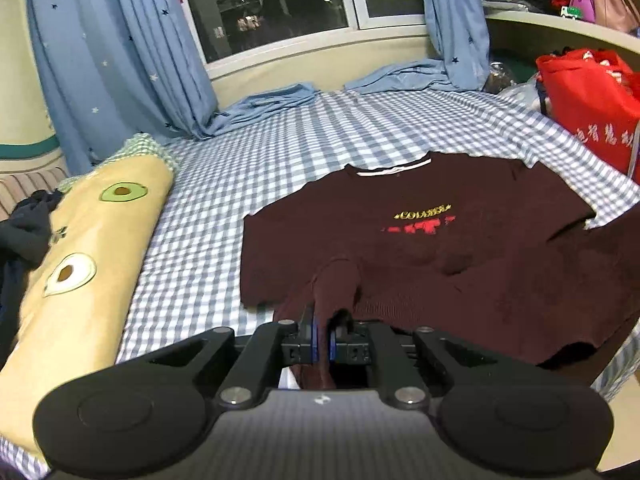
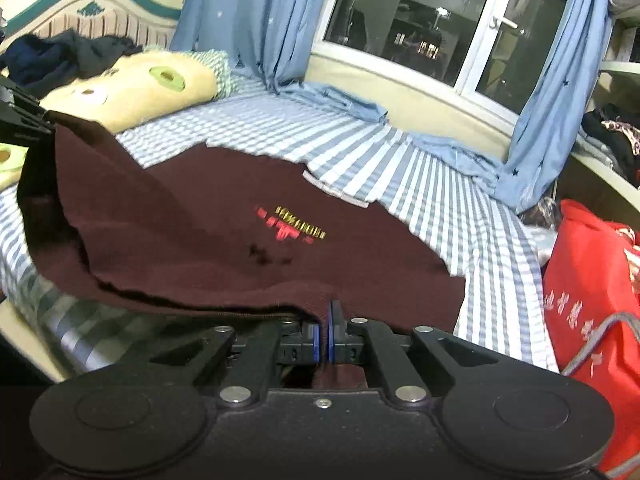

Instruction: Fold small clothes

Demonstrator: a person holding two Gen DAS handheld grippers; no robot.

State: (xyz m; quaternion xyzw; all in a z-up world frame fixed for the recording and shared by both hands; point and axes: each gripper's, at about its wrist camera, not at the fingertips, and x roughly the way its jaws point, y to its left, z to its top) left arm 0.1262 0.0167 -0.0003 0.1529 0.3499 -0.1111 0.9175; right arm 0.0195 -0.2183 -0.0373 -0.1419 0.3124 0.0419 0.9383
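Clearly soft and limp, the maroon sweater (image 1: 420,248) sags wherever it is not held, so it looks light but floppy; I judge that the knit will drape and crease rather than keep a shape, and that the firmer hem band is the sensible place to take it. It lies front-up on the checked bedsheet (image 1: 248,160) just ahead of both grippers, collar at the far end, printed logo between. The left gripper (image 1: 322,338) has its blue pads clamped on a bunched pinch of the near edge, which rises as a small peak right at the fingertips. The right gripper (image 2: 325,338) is likewise closed on the near hem, the cloth stretched away to its left and lifted off the bed there. Both hands tilt forward and downward toward the garment, side by side, with the held edge raised between them. An avocado-print pillow (image 1: 92,232) lies well off to the left gripper's left, and a red bag (image 2: 592,320) stands to the right gripper's right.
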